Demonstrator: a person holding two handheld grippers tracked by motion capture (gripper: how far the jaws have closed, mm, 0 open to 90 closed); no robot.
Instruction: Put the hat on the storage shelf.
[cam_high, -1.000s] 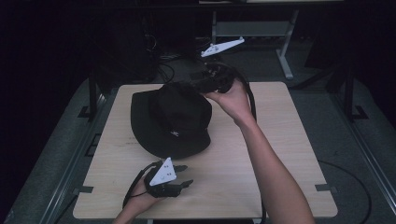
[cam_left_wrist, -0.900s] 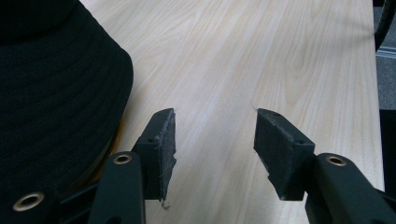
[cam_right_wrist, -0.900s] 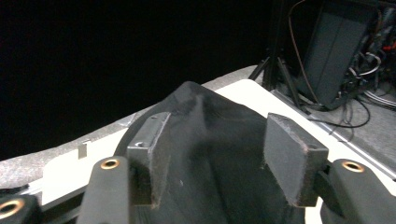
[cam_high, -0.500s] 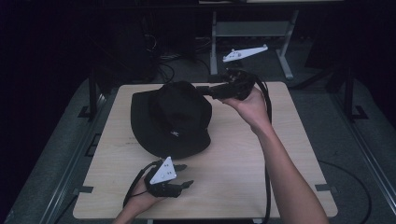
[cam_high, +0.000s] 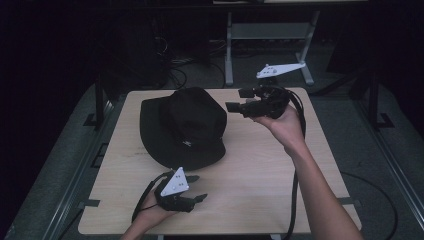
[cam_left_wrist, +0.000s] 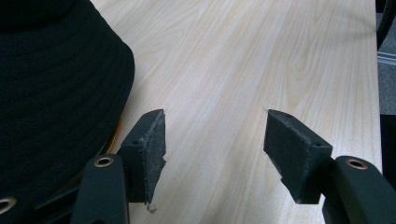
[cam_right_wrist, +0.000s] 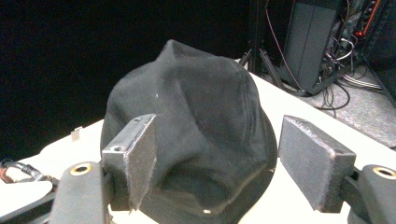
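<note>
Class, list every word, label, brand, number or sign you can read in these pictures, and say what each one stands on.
None can be read.
The black hat bears a small pale mark on its front, too small and blurred to read.
The wooden table, the left gripper and the right gripper carry no writing that shows.

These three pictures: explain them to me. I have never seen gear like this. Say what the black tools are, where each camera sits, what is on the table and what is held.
A person works with two handheld tools, each with two black jaws. The high view looks down on the wooden table; the other two cameras ride on the tools and look along their jaws. A black hat lies on the table. The left gripper rests low near the hat's brim, the right gripper hangs beside its crown. Both have just been opening their jaws, and nothing is between them: nothing is held.
</note>
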